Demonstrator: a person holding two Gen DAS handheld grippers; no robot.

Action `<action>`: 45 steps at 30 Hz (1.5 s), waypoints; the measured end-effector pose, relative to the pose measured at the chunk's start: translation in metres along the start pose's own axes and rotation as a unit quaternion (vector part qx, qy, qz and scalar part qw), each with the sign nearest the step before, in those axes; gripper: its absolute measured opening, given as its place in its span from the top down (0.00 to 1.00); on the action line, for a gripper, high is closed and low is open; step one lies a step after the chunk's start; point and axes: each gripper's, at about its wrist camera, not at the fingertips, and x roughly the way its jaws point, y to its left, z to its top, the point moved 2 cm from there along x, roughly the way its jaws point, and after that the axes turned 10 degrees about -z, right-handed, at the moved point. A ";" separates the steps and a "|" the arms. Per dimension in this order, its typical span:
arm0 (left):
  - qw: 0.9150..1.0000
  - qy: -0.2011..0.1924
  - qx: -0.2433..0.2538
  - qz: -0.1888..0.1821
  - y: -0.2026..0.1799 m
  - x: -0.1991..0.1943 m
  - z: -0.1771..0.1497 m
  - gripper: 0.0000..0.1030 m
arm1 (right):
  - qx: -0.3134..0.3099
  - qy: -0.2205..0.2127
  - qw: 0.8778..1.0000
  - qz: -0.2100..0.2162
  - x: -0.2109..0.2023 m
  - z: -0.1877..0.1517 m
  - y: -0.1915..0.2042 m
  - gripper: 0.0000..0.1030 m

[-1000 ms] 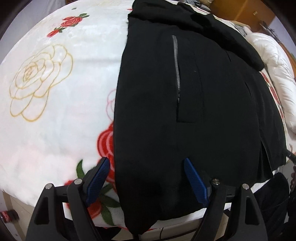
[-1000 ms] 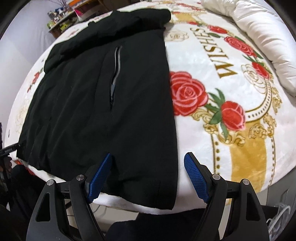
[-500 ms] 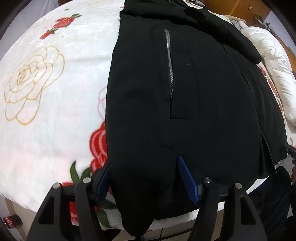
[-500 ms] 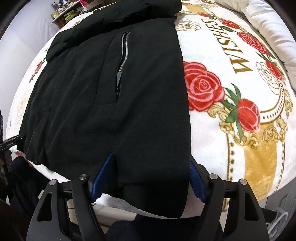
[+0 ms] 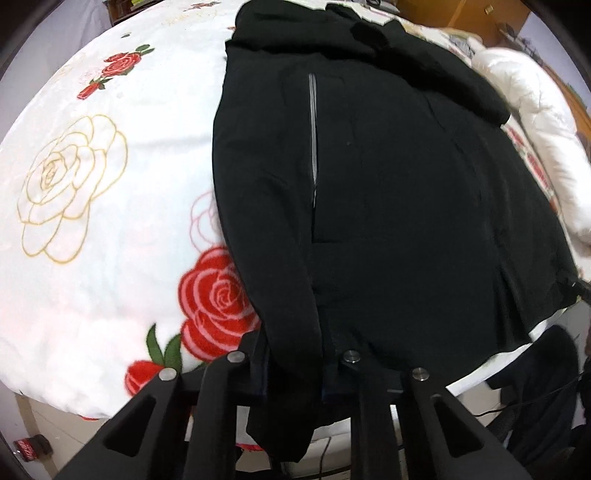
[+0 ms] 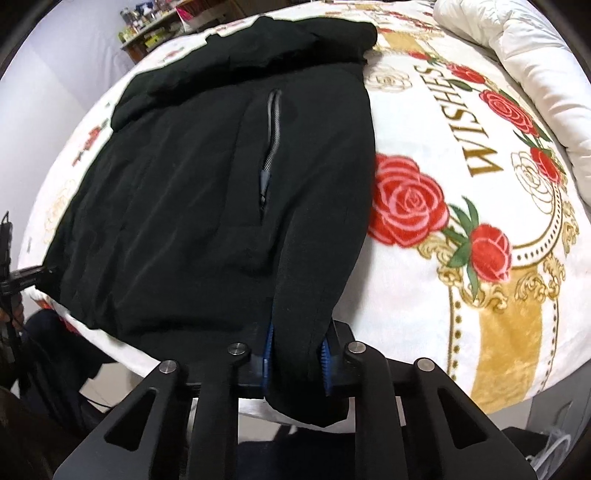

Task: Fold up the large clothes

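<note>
**A:** Left wrist view now: the black jacket (image 5: 388, 192) lies spread on the rose-print blanket (image 5: 92, 240), hem at the near edge of the bed. The left gripper (image 5: 295, 373) is closing on the hem's left corner, a bunched ridge of black cloth pinched between its jaws. The pads are nearly buried in fabric here.

**B:** The right wrist view is clearer on that. The right gripper (image 6: 295, 363) is closing too, and both blue ribbed pads (image 6: 324, 363) show, pressing either side of a fold at the jacket's (image 6: 192, 206) right hem corner.

**A:** My side shows a straight grey pocket zipper (image 5: 313, 140) and, far right, a white quilted duvet (image 5: 535, 122) just beyond the jacket.

**B:** Mine has a pocket zipper (image 6: 271, 136) as well, wavier, with its pull showing. Only this view catches the gold "WISHES" lettering (image 6: 465, 122) on the blanket (image 6: 498, 295), and a cluttered shelf (image 6: 159, 26) at the back.

**A:** And only mine shows the gold-outlined rose (image 5: 66, 184) left of the jacket.

**B:** The other gripper (image 6: 22, 275) peeks in at my left edge.
</note>
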 end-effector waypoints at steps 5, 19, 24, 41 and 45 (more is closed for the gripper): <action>0.999 -0.037 -0.015 -0.037 0.010 -0.031 0.009 0.83 | 0.011 -0.026 0.999 0.018 -0.020 0.011 -0.002 0.83; 0.987 -0.128 -0.004 -0.093 -0.012 -0.097 0.095 0.83 | 0.023 -0.117 0.991 0.061 -0.080 0.080 -0.001 0.83; 0.985 -0.145 -0.010 -0.095 -0.005 -0.107 0.116 0.83 | 0.014 -0.137 0.989 0.053 -0.091 0.111 -0.001 0.83; 0.973 -0.205 -0.046 -0.091 0.004 -0.108 0.263 0.83 | 0.035 -0.177 0.982 0.050 -0.085 0.247 -0.008 0.83; 0.973 -0.209 -0.043 -0.083 0.005 -0.098 0.299 0.83 | 0.039 -0.184 0.981 0.046 -0.076 0.281 -0.010 0.83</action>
